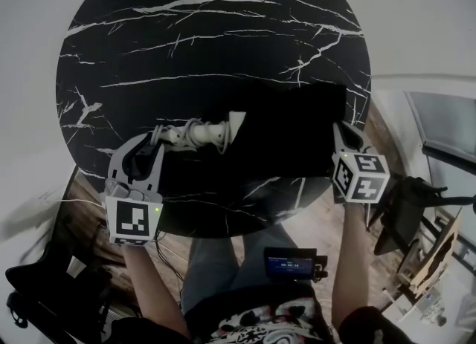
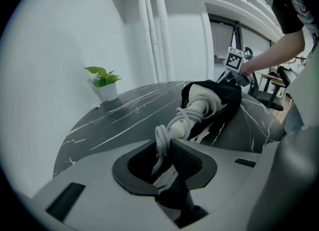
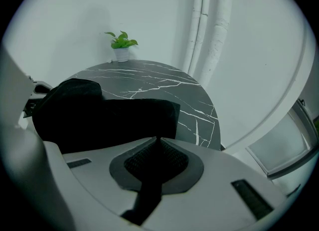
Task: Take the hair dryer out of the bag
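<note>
Step in hand: the pull-out itself, about halfway by my reading. The hair dryer [image 1: 204, 133] is partly clear of the bag [image 1: 282, 134].
Hair dryer: it lies at the near side of the round black tabletop [image 1: 208, 38]. Its handle end is out in the open with the cord [image 2: 162, 140] wound round it; the head end sits inside the bag's mouth.
Left claw [image 2: 167, 145]: drawn narrow, with the white cord loops at the handle's tip pinched between its pads.
Right claw [image 3: 158, 140]: closed tight at the bag's opposite end, seemingly nipping the cloth edge to anchor it.
Bag: black and slack, lying flat between the two claws.
Next move: pull the left claw steadily away from the bag while the right pins the cloth.
Watch for: the grip is on cord rather than the body, so the loops could slip or unwind. A fresh hold on the handle may serve better.
Elsewhere: a potted plant [image 2: 103, 83] at the far rim, well apart.
</note>
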A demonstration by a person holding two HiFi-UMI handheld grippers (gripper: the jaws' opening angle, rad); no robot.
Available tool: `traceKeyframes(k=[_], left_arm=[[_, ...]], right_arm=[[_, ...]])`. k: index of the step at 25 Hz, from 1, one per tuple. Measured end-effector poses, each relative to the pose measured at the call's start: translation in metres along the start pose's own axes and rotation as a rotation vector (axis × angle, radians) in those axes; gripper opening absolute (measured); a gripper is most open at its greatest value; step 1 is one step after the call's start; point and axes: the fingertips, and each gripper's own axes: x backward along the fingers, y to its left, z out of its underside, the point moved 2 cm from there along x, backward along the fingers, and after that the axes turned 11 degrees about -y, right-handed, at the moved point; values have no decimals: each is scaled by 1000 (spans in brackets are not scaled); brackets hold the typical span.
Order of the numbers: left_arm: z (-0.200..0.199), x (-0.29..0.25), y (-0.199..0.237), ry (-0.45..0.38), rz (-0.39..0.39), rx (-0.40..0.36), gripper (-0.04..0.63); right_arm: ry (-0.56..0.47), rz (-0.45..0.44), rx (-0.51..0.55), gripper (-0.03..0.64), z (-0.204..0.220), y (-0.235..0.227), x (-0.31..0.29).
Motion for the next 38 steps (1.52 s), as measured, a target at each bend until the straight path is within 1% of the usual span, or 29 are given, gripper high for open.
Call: traceKeyframes(k=[4,8,11,14,20,22,25,29,35,37,38], left_arm=[[-2,-1,4,10,-30,-16,98],[-2,5,18,39,-98,-65,89],[1,10,23,32,-87,-55,89],[2,10,24,35,-94,-64,89],[7,8,36,56,-176,-22,86],[11,9,43,74,-220,-6,84],[18,13,57,87,-295,43,81],[19,13,59,76,-303,23,83],[21,14,55,40,-335,32,89],[22,14,55,33,-337,61,94],[23,14,55,28,-331,86,118]], right_arm=[[3,3,-4,28,0,0,0],[2,7,-14,28,0,0,0],[0,14,-18,28,0,0,0],[0,22,-19,28,0,0,0],[6,32,-21,27,0,0,0],[5,38,-22,28,0,0,0],[-1,42,-29,28,0,0,0],[-11,56,-34,26,0,0,1],[-27,65,-43,27,2,0,1],[-52,54,-88,28,2,-1,1],[-63,44,-111,28,2,-2,1]])
